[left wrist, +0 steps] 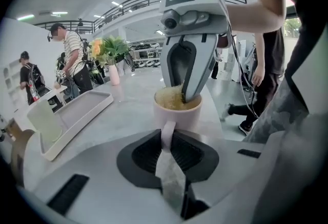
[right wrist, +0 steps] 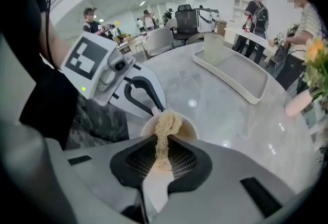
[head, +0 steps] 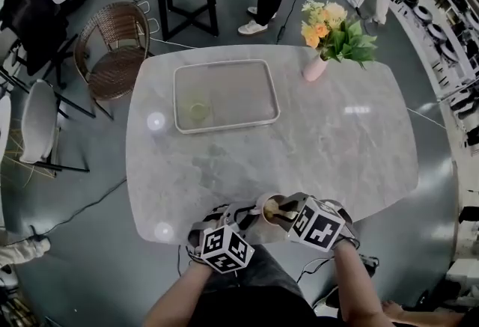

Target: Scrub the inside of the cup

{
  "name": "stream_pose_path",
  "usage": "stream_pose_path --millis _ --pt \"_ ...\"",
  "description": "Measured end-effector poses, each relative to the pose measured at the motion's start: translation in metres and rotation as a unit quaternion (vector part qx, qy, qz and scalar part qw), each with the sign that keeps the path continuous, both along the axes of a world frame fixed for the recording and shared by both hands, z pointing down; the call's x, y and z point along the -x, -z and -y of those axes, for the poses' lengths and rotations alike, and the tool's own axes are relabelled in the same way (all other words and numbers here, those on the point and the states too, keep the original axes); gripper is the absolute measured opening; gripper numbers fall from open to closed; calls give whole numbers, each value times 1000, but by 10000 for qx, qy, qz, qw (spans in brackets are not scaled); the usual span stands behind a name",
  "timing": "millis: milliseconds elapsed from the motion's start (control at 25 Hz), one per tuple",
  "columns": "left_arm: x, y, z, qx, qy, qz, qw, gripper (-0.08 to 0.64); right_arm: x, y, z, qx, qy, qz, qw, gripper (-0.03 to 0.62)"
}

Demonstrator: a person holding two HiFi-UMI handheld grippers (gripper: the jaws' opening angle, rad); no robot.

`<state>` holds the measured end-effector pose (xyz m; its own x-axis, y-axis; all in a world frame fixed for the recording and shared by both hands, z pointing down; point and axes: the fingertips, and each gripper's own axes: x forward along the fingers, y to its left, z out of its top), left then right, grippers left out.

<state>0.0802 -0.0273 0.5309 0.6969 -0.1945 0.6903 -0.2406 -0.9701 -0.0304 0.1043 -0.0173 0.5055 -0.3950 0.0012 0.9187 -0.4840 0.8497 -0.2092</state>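
At the near edge of the tabletop [head: 337,146], the left gripper [left wrist: 169,142] pinches the handle [left wrist: 167,128] of the cup [left wrist: 179,113], while the right gripper [right wrist: 163,150] clamps a tan scrubber [right wrist: 167,124] inside it.

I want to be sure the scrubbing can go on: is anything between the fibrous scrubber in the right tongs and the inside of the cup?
Nothing visible. The scrubber held by the right tongs reaches straight into the open cup. The left tongs grip only its handle, outside the rim.
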Motion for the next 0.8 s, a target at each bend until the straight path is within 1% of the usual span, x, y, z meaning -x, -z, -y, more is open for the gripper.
stream_pose_path --millis 80,120,200,280,320,520,600,720,800 --pt "1 0 0 -18 12 23 10000 60 -2 7 1 115 -171 122 9997 60" --pt "1 0 -1 -22 25 31 10000 60 -4 8 3 118 -208 79 9997 60" --pt "2 0 -1 -38 52 44 10000 60 -6 7 7 22 -94 -188 9998 60" --pt "2 0 0 -57 91 55 9999 60 -5 3 8 -138 154 -477 9986 60" --pt "3 -1 0 -67 118 63 9999 60 -3 1 8 -217 277 -545 9979 60" --pt "8 -1 12 -161 260 140 9994 60 9 11 3 -599 842 -328 9941 60" --pt "10 0 18 -217 308 183 9991 60 13 17 1 -765 1184 -331 9895 60" --pt "13 0 27 -304 368 239 9986 60 18 21 -5 -989 1789 -458 9778 60" --pt "14 -1 34 -349 399 275 9982 60 20 21 -7 -1047 1997 -515 9729 60"
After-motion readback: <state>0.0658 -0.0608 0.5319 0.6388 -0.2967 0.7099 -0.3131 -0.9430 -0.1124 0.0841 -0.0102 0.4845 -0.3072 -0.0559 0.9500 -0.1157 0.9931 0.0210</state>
